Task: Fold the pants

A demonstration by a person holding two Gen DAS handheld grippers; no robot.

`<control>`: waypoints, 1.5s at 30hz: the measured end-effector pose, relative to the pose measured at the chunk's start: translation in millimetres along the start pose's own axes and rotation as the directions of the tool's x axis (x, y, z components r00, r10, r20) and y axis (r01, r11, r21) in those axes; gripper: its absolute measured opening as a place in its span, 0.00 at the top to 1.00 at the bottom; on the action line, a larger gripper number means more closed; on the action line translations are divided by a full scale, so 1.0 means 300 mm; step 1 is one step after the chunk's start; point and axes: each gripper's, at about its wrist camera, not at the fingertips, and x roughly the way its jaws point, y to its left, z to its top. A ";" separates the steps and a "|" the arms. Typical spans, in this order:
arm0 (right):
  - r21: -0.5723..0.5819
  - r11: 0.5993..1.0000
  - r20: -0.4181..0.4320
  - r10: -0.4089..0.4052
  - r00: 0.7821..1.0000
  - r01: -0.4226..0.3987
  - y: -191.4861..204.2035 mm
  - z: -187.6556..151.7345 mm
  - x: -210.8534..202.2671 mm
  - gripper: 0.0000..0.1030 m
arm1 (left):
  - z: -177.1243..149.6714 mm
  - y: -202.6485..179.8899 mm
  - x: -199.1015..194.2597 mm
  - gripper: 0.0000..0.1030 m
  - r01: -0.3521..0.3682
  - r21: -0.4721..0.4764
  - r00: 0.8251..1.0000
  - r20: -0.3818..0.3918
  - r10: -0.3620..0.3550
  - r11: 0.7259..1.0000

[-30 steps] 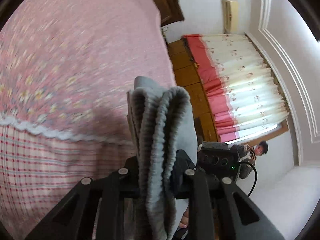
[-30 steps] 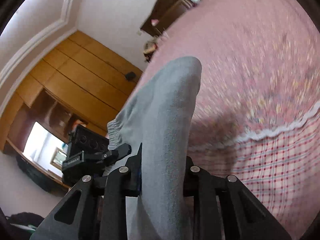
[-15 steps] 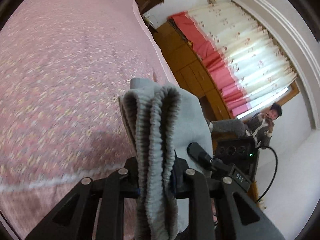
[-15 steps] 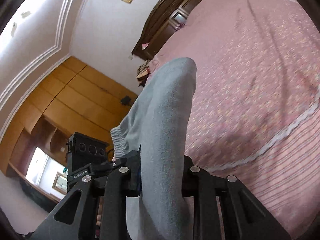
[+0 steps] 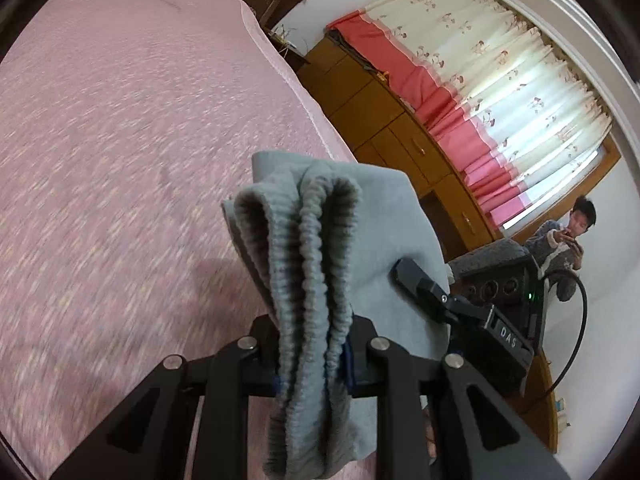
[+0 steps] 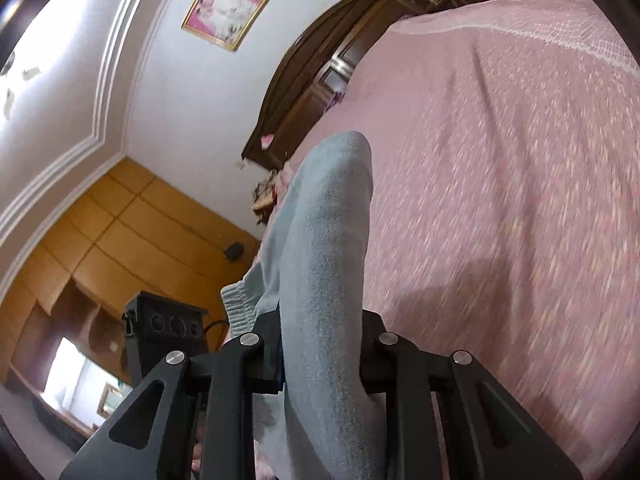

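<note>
Grey sweatpants [image 5: 320, 264]: held in air above pink bedspread [image 5: 120, 128], gripped at both ends of folded bundle.
Left gripper [image 5: 314, 354]: jaws pinching ribbed elastic waistband [image 5: 308, 248], several layers bunched between fingers.
Right gripper [image 6: 322, 354]: jaws clamped on smooth folded edge of sweatpants [image 6: 328, 240]; fabric rises past fingertips.
Surroundings: dark wooden headboard [image 6: 320, 60], framed picture [image 6: 224, 12], red-and-cream curtain [image 5: 480, 92], seated person [image 5: 568, 236].

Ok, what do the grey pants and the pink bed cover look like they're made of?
The grey pants look like soft fleece or sweatshirt knit: fuzzy matte nap, with a ribbed, gathered elastic waistband. The pink bed cover looks like thin woven or quilted cotton, matte, with a small pale speckled print; motion blur leaves the weave unclear.
</note>
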 end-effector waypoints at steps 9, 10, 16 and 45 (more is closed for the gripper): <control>0.161 0.987 0.062 0.019 0.998 -0.029 -0.272 0.170 0.013 0.78 | 0.144 -0.073 0.303 0.80 -0.100 0.091 0.994 -0.026 0.103 0.991; 0.165 0.986 0.064 0.016 0.998 -0.026 -0.296 0.193 0.005 0.78 | 0.153 -0.078 0.330 0.80 -0.099 0.093 0.994 -0.033 0.102 0.991; 0.148 0.989 0.057 -0.002 0.998 -0.007 -0.355 0.321 0.004 0.78 | 0.242 -0.118 0.475 0.80 -0.112 0.106 0.993 -0.030 0.115 0.988; 0.076 0.941 -0.039 -0.327 0.944 0.329 -0.635 0.508 0.213 0.79 | 0.315 0.135 0.892 0.77 -0.105 -0.037 0.994 0.011 0.106 0.994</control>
